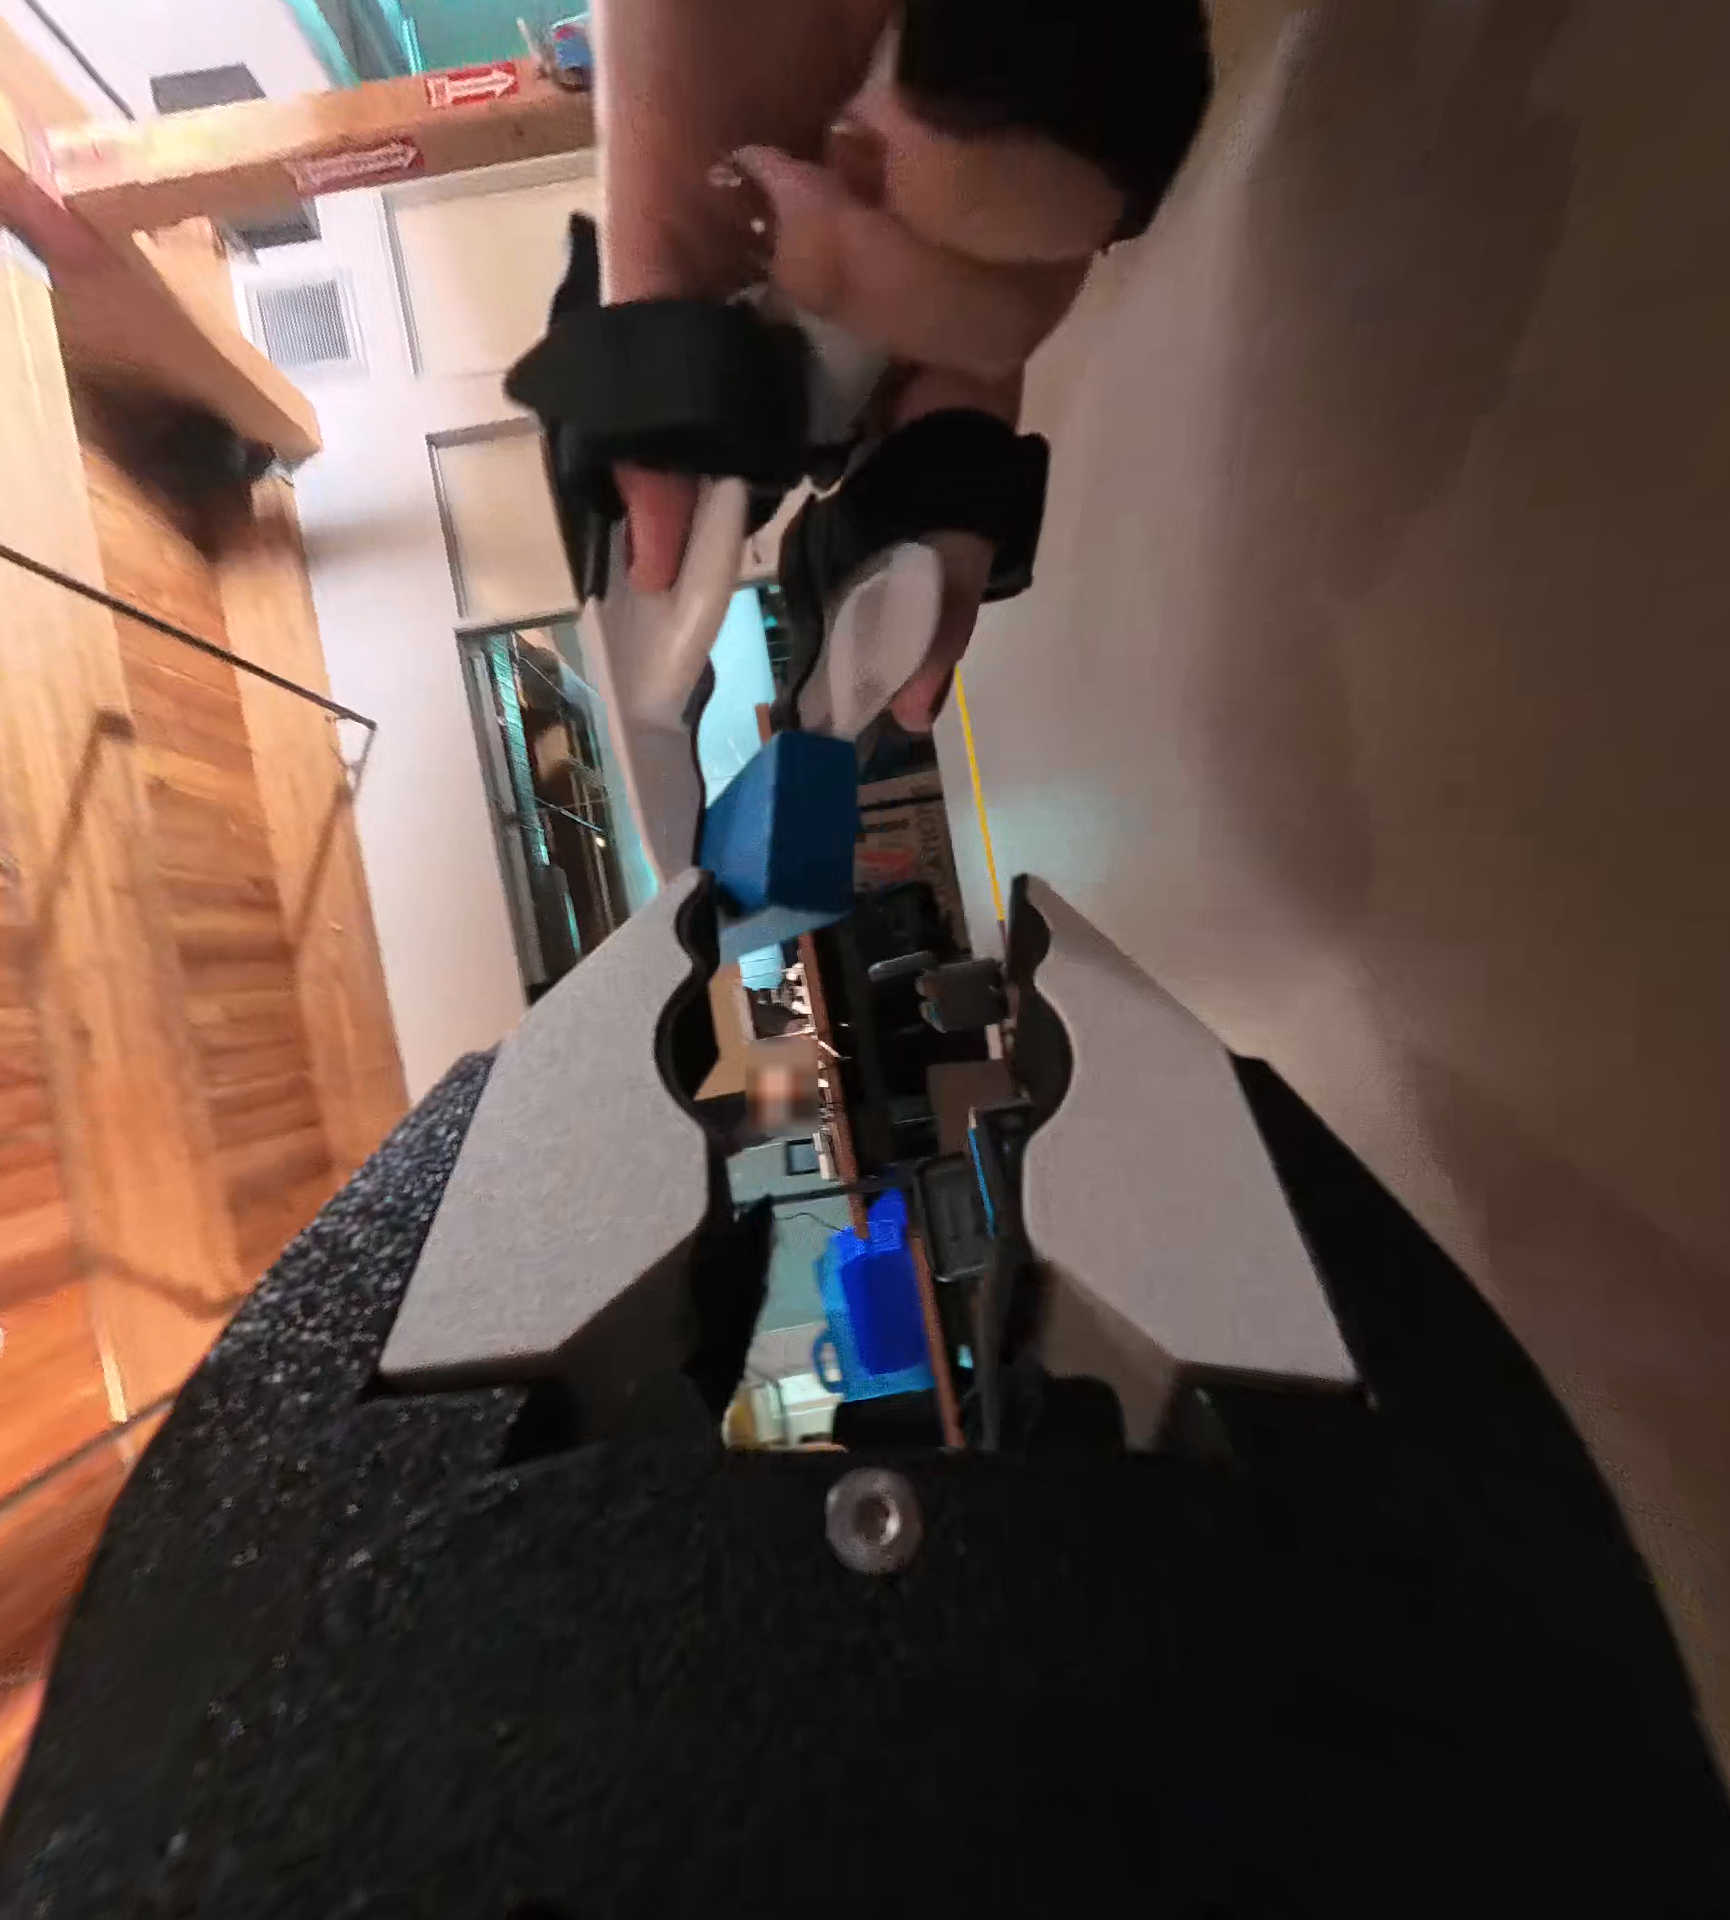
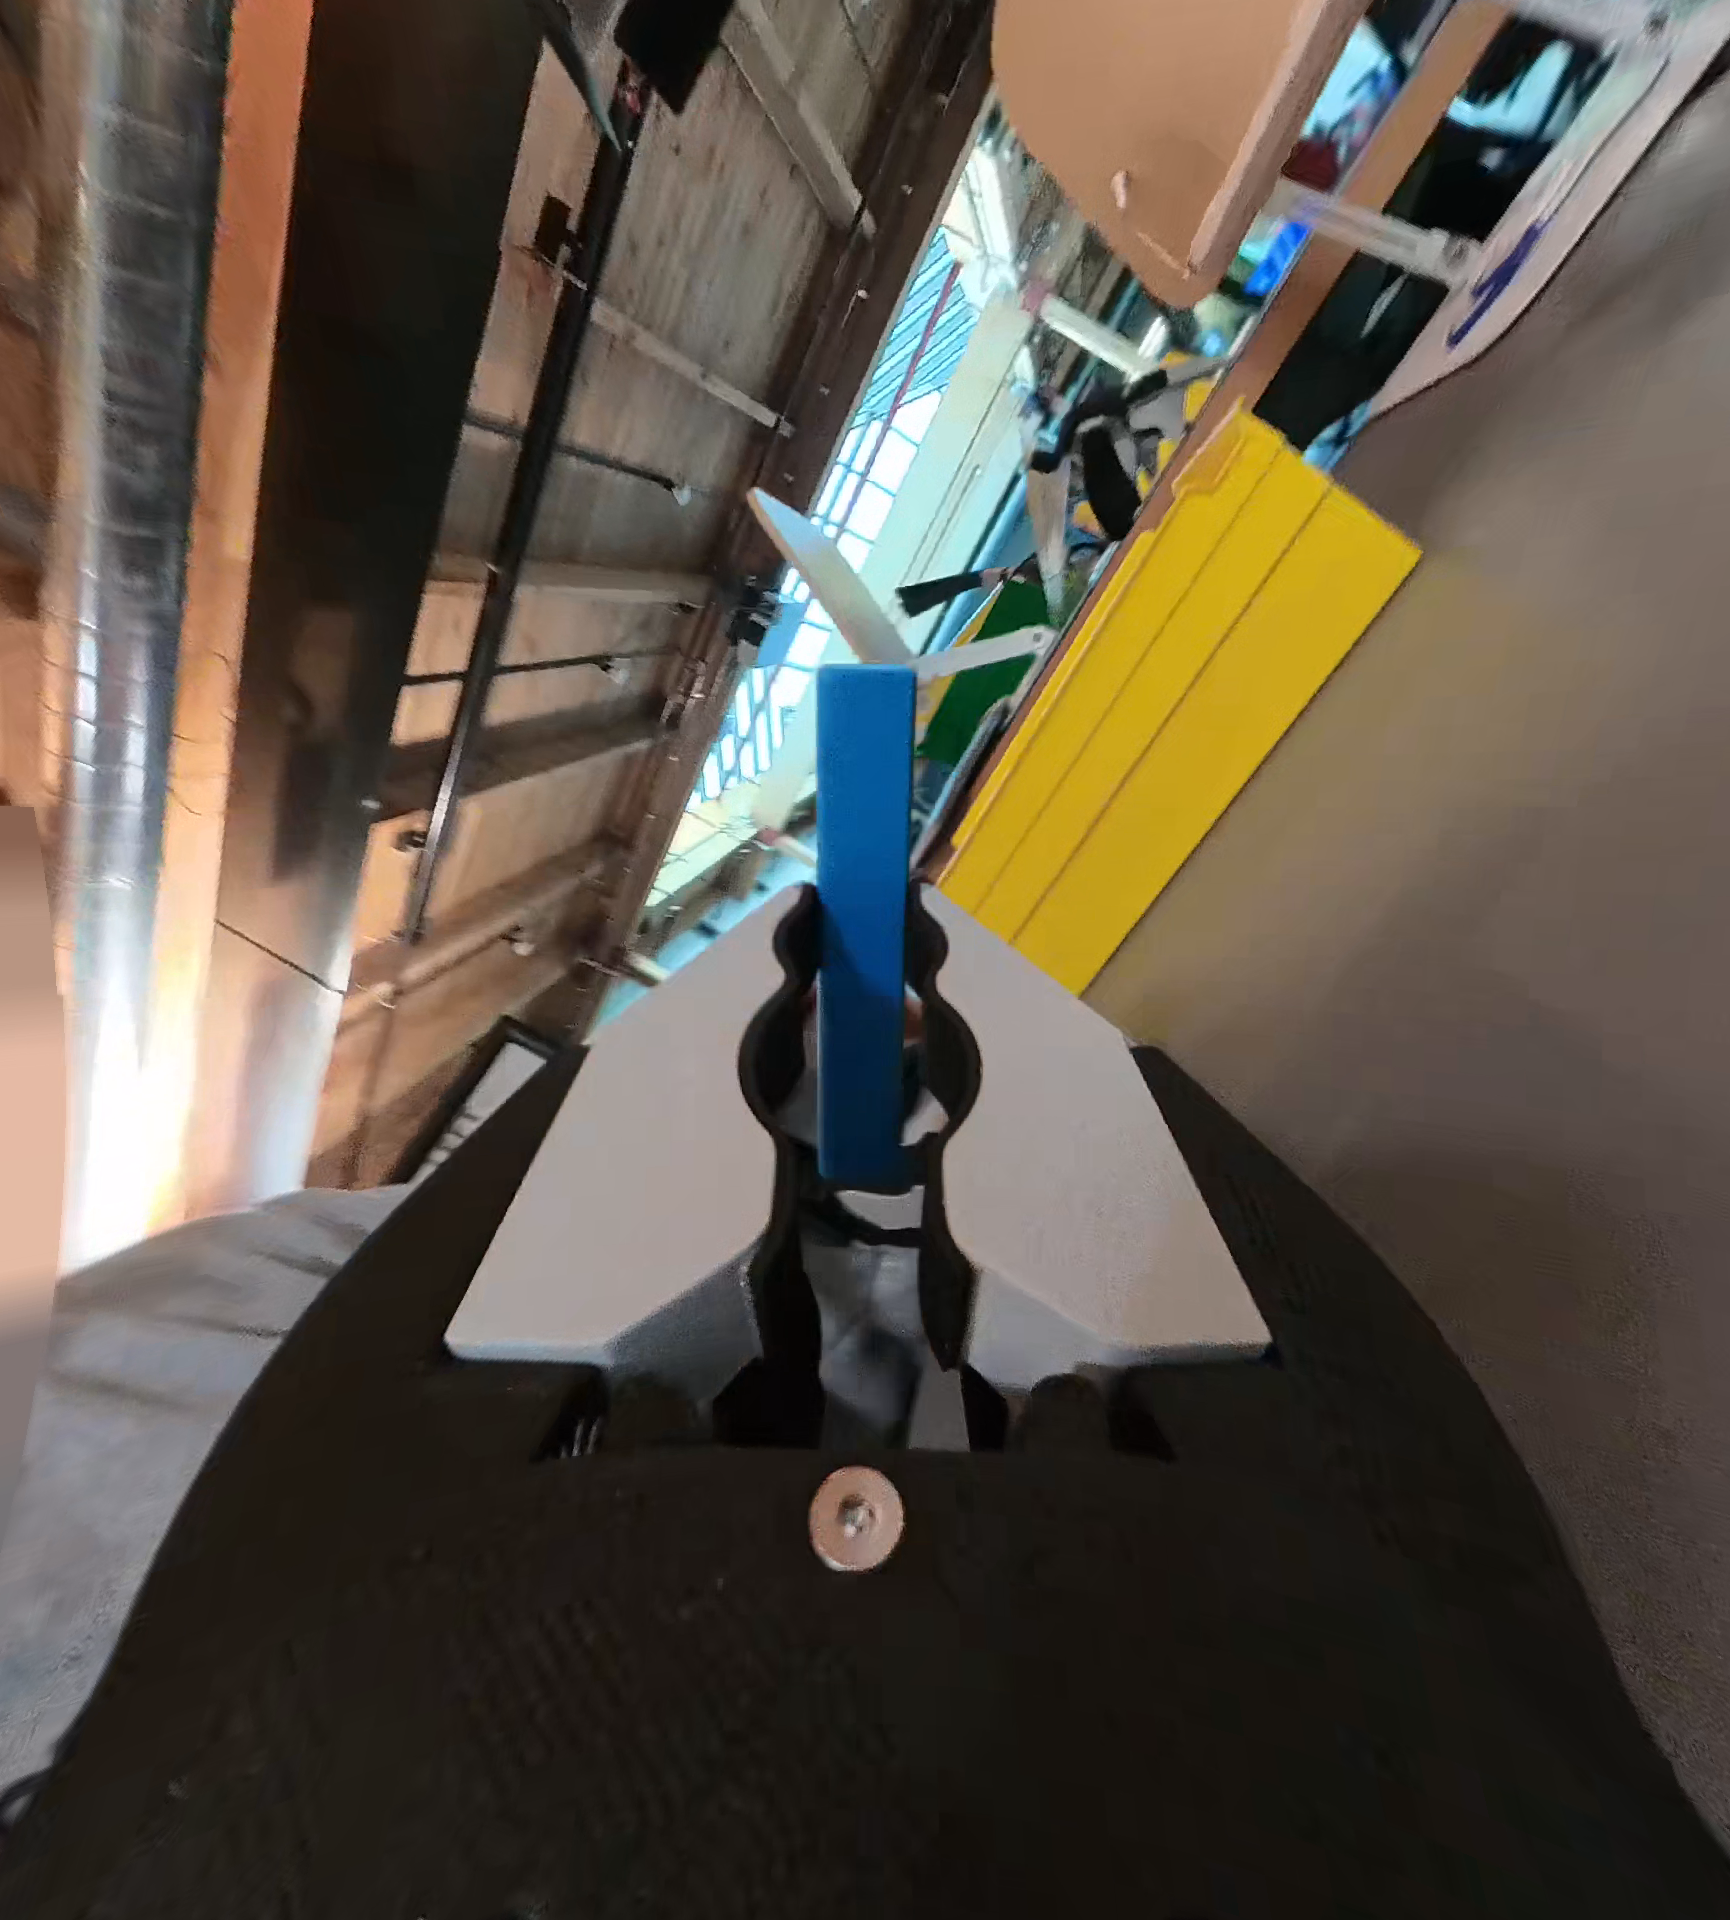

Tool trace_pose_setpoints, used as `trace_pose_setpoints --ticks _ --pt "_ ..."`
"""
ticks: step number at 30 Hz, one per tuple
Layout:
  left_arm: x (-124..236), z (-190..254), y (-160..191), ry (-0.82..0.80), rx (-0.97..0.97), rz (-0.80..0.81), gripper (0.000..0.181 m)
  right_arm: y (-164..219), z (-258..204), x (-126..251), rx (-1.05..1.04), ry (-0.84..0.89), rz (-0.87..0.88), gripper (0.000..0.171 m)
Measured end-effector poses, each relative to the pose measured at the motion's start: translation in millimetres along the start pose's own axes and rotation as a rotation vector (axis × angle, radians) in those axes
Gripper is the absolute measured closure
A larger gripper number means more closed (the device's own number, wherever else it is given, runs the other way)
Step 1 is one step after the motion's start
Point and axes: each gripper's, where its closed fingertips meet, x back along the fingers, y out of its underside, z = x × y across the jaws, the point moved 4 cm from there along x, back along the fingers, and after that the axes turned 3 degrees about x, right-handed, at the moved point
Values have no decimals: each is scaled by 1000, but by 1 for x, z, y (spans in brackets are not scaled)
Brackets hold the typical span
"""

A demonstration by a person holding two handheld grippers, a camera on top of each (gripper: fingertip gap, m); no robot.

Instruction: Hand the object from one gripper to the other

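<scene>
The right gripper [image 2: 863,977] is clamped on a blue block [image 2: 863,914], likely light, rigid and smooth, whose free end the left gripper [image 1: 856,914], fingers apart just beside it, should pinch across its flat faces.

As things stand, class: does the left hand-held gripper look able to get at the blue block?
Probably yes. The left hand-held gripper is open, with the blue block just beyond its fingertips. The right hand-held gripper holds only the block's far end.

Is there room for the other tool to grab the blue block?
Yes: the left tool is open, with a bare gap between its grey fingers. The blue block's far end sticks out free. Its near end is crowded inside the right tool.
</scene>
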Motion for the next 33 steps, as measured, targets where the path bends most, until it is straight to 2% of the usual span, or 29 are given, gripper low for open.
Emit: trace_pose_setpoints --ticks 1,3,5,6,8,10,12,14,17,19,21,25,27,30,33 --pt "-2 0 -1 -15 -23 3 129 2 1 -1 -35 -15 -3 157" --pt "-3 -8 -2 -79 -32 10 159 4 5 -2 -55 -15 -8 157" --pt "-4 -15 -1 -91 25 0 163 2 4 -3 -20 -23 9 156" --pt "-5 -19 2 -91 102 -19 167 0 3 -3 11 -20 15 150" --pt "-5 -26 11 -73 317 -33 167 -3 -3 -6 134 0 6 117" --pt "-5 -32 24 -81 540 -52 166 -4 -8 -7 347 69 -14 92" --pt "-4 -37 34 -65 836 -27 167 -5 -9 -4 621 179 -29 84" --pt "-3 -42 38 -18 1182 81 167 -5 -7 -1 895 295 -55 84" --pt "0 -51 43 103 1695 326 167 -1 -8 3 1272 403 -107 84" --pt "3 -57 42 251 2051 532 167 4 -13 4 1433 406 -118 84" --pt "4 -56 41 324 2287 646 167 7 -19 4 1570 424 -138 84" --pt "0 -41 37 430 2513 672 167 13 -37 3 1776 414 -85 109" --pt "1 -38 34 518 2610 740 168 14 -37 2 1813 426 -106 114" --pt "2 -32 28 672 2650 753 168 18 -40 3 1826 394 -112 123" --pt "2 -29 29 707 2676 749 168 22 -44 3 1849 360 -130 129"
